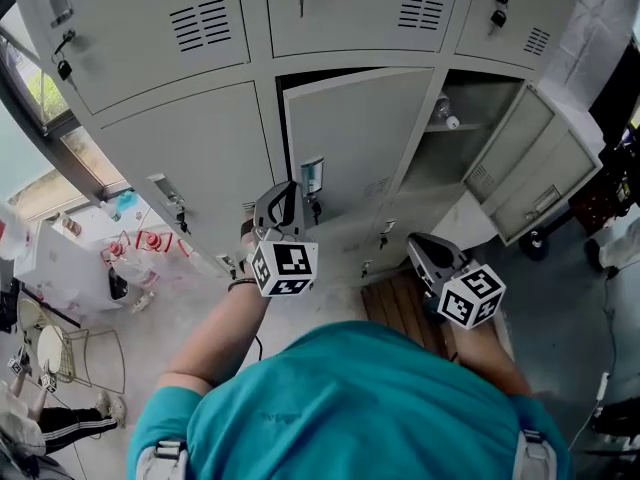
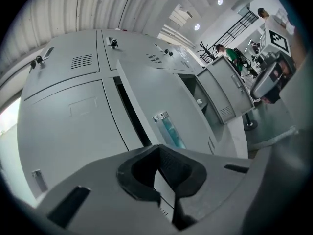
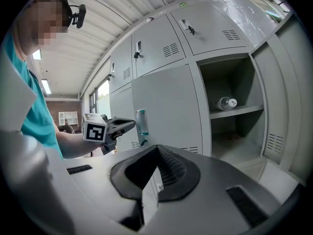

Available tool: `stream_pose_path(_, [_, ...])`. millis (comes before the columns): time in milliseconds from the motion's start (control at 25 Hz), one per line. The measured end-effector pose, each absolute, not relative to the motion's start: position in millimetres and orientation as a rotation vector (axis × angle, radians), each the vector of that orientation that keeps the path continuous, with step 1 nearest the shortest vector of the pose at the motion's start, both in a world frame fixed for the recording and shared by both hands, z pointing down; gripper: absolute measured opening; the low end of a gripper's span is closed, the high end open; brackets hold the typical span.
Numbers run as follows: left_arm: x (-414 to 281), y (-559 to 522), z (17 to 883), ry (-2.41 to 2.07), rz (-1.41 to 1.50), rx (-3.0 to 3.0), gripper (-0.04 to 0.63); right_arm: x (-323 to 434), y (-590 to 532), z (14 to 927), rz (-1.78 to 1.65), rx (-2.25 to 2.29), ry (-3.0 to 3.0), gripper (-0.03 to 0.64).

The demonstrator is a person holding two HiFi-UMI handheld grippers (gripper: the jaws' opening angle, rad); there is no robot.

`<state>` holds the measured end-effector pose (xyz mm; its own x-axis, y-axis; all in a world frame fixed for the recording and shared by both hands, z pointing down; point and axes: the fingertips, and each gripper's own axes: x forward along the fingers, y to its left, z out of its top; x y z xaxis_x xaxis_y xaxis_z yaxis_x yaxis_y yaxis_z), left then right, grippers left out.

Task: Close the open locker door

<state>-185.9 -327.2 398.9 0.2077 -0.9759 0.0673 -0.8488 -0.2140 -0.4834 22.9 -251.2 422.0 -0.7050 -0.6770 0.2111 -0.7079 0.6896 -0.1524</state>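
Grey steel lockers (image 1: 200, 138) fill the head view in two rows. The middle door (image 1: 350, 138) of the lower row stands ajar, with a dark gap showing along its top and left edge. Its handle (image 1: 312, 176) carries a bluish film, and a key (image 1: 316, 208) hangs just below it.

The left gripper (image 1: 285, 192) is clenched, jaws pressed tip to tip with nothing between them. It points level at the ajar door, its tip just beside the handle. No view settles whether it touches.

The right gripper (image 1: 420, 246) is also clenched and empty. It is held lower and further right, apart from the lockers.

The next door to the right (image 1: 535, 168) is swung wide open. A clear bottle (image 3: 226, 103) lies on its side on the shelf inside that compartment.
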Motion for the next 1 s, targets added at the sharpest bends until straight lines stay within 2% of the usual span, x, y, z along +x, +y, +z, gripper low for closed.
stream_pose_path(1000, [-184,-343,401,1.533,-0.430,-2.240,0.006,-20,-267,424,0.339,1.216,-2.707,-0.002])
